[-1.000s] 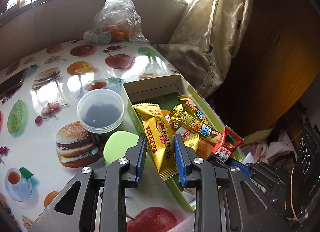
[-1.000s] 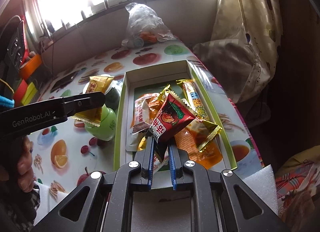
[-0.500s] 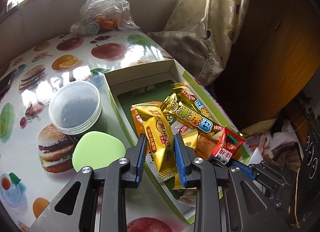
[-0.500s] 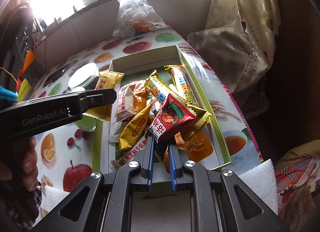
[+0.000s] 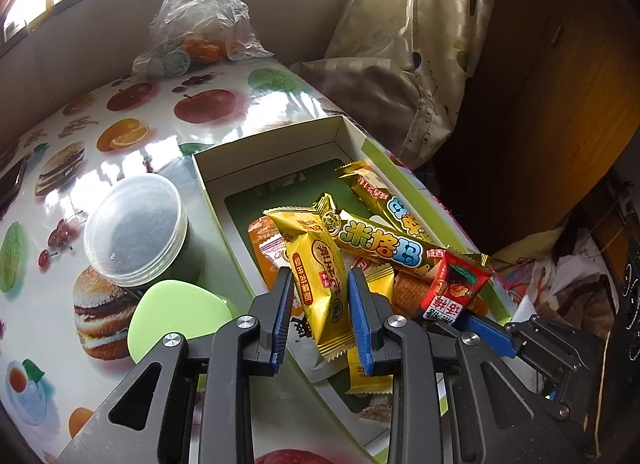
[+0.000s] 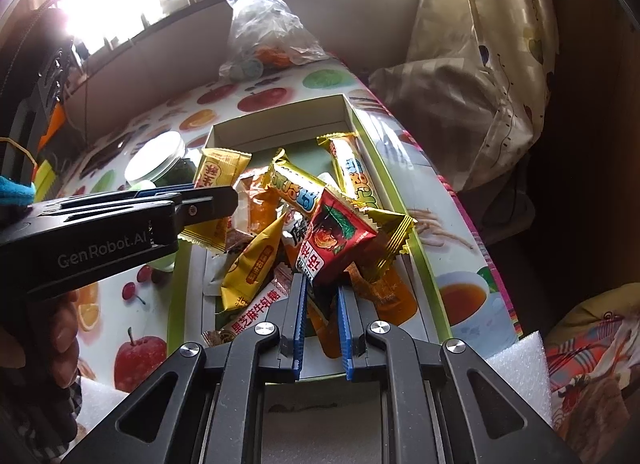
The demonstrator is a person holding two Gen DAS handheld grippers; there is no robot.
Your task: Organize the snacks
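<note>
The left claw point(image 5: 320, 304) is pinching the yellow packet point(image 5: 318, 276) and the right claw point(image 6: 323, 296), jaws opening around the red packet point(image 6: 334, 242), is hanging over the box point(image 6: 280, 119) on the tabletop point(image 5: 120, 135), so released snacks are landing inside.

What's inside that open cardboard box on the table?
The box holds a loose heap of wrapped snacks: long gold bars, an orange packet, a yellow packet. Whatever lies beneath the heap is covered.
</note>
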